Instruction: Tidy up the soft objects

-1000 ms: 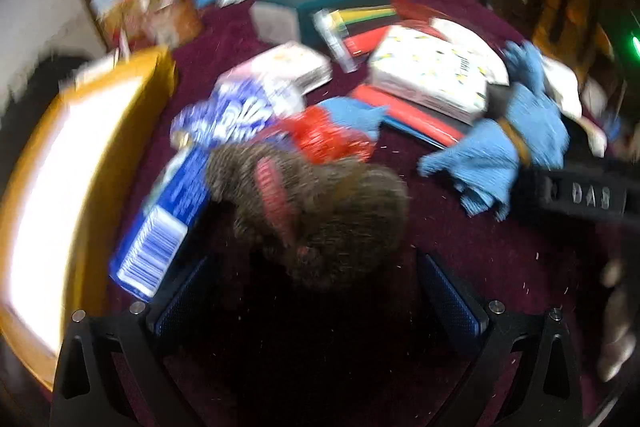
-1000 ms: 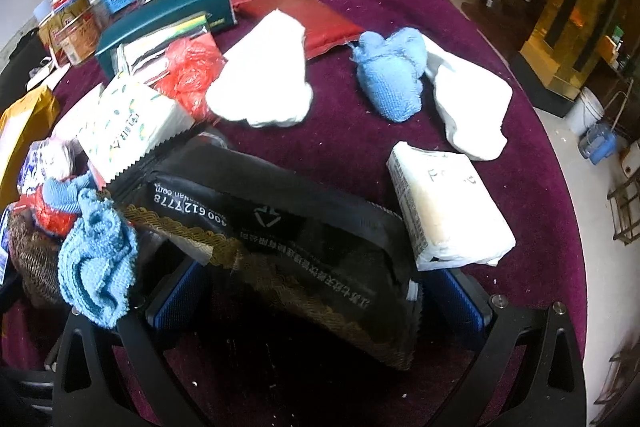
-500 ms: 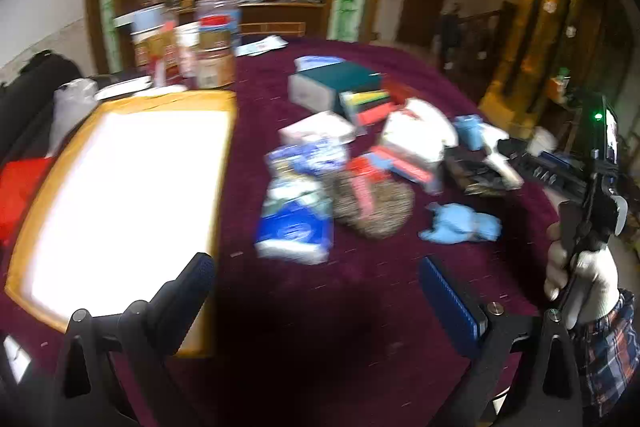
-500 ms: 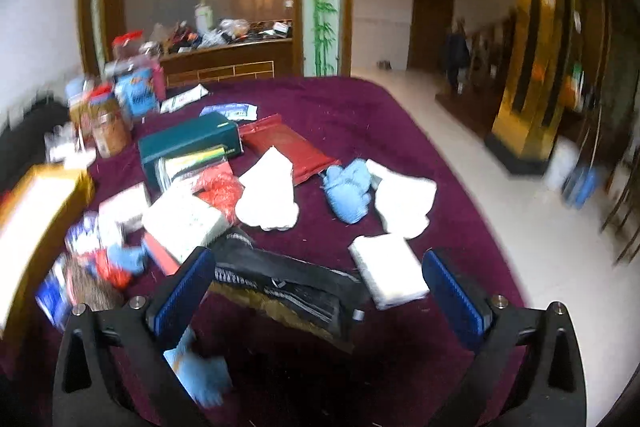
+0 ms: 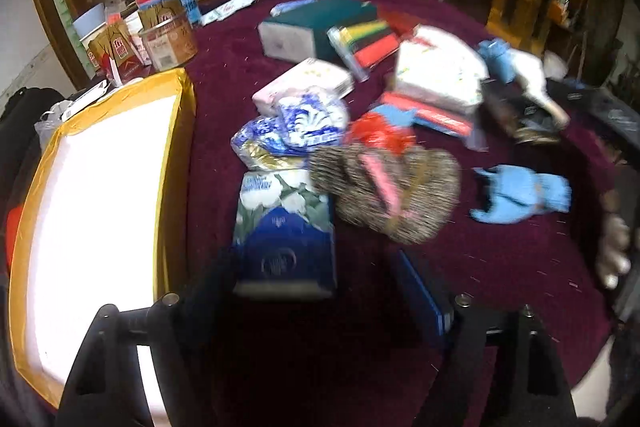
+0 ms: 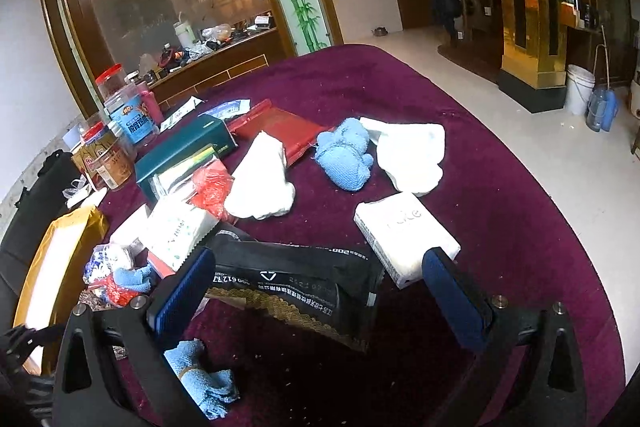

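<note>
Left gripper (image 5: 316, 291): jaws have just been closing around the blue tissue pack (image 5: 286, 227), which sits between them; contact unclear through blur. Right gripper (image 6: 320, 291) spread wide, empty, black pouch (image 6: 296, 287) just ahead. Yellow tray (image 5: 100, 187), left of the left gripper, holds nothing; sorting barely begun, the soft items lie scattered.

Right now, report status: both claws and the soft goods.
Left claw open, just been closing, blue tissue pack between its fingers, ungripped. Right claw open over black pouch. Brown knit bundle crowds the pack.
</note>
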### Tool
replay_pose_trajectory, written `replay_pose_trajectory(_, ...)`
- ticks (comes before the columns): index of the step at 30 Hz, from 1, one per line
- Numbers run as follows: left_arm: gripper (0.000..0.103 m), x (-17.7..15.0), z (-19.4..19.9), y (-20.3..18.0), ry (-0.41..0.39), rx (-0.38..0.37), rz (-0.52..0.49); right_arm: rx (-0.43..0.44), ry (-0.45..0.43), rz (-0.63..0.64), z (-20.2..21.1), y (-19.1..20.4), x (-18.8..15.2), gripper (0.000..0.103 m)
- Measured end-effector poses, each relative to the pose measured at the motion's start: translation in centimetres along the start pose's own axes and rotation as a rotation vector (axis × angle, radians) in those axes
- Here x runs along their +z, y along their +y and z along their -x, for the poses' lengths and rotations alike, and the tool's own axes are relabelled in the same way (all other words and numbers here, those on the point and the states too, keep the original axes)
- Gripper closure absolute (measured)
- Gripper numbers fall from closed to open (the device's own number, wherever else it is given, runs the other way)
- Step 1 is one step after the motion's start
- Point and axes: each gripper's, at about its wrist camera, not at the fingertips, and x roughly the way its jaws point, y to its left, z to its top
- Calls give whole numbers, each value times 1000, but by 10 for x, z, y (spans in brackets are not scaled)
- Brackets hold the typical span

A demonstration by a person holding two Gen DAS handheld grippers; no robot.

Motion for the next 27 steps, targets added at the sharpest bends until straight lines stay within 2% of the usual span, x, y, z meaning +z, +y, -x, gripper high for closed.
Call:
replay_pose_trajectory(7, 19, 12, -25, 9, 47, 41, 12, 19, 23, -2, -4, 2, 0, 0)
replay_pose_trajectory(12, 6, 9, -30, 16, 37, 51, 34, 19, 38, -9, -7, 1, -1, 0)
replay_pose_trajectory(15, 2, 8, -31, 17, 27, 50, 37, 19, 45, -12, -9, 0, -1, 0)
replay_pose_trajectory(19, 1, 8, -32, 19, 22, 50, 37, 17, 53, -14, -10, 0, -1, 0)
replay_pose_trajectory(20, 2, 9, -31, 19, 24, 51, 39, 18, 54, -14, -11, 0, -1, 0)
replay_pose_trajectory(22, 19, 9, -29, 17, 26, 16, 54, 17, 54, -15, -11, 0, -1, 0)
replay_pose_trajectory(24, 32, 9, -24, 15, 18, 37, 62, 18, 54, -14, -11, 0, -1, 0)
replay_pose_trajectory(27, 39, 8, -21, 17, -1, 50, 96, 19, 57, -14, -11, 0, -1, 0)
